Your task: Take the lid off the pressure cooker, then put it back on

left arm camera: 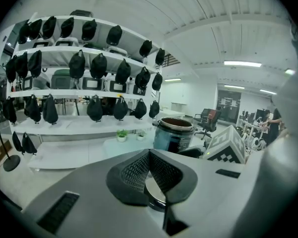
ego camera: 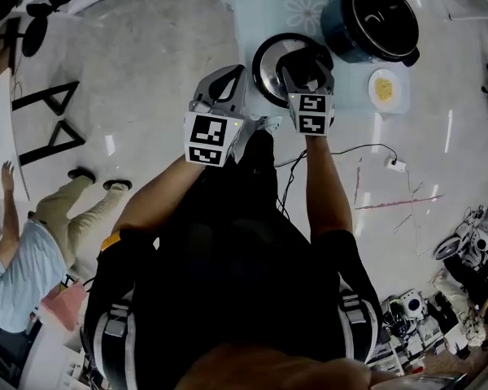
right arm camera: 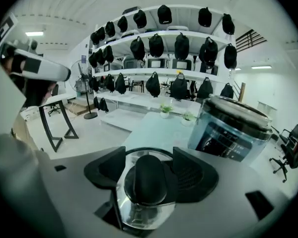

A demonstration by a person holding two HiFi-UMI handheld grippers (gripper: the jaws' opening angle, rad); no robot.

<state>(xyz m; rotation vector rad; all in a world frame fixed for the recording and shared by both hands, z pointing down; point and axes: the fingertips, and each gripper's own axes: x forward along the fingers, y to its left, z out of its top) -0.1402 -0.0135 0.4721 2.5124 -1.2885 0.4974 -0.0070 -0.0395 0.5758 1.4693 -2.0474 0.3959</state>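
The dark pressure cooker [ego camera: 370, 19] stands uncovered at the far right of the pale table [ego camera: 260, 15]; it also shows in both gripper views [left arm camera: 174, 133] [right arm camera: 233, 130]. Its round lid [ego camera: 270, 63], shiny with a black knob [right arm camera: 149, 180], is near the table's front edge, apart from the pot. My right gripper [ego camera: 307, 67] [right arm camera: 149, 175] is closed round the knob, one pad on each side. My left gripper [ego camera: 242, 75] [left arm camera: 150, 177] is shut on the lid's metal rim [left arm camera: 154, 195] at its left side.
A small plate with something yellow [ego camera: 384, 88] lies in front of the cooker. A cable and socket [ego camera: 397, 166] lie on the floor at right. A person [ego camera: 32, 242] is at the left. Shelves of black bags [left arm camera: 79, 63] stand behind the table, with two small plants [right arm camera: 165, 109].
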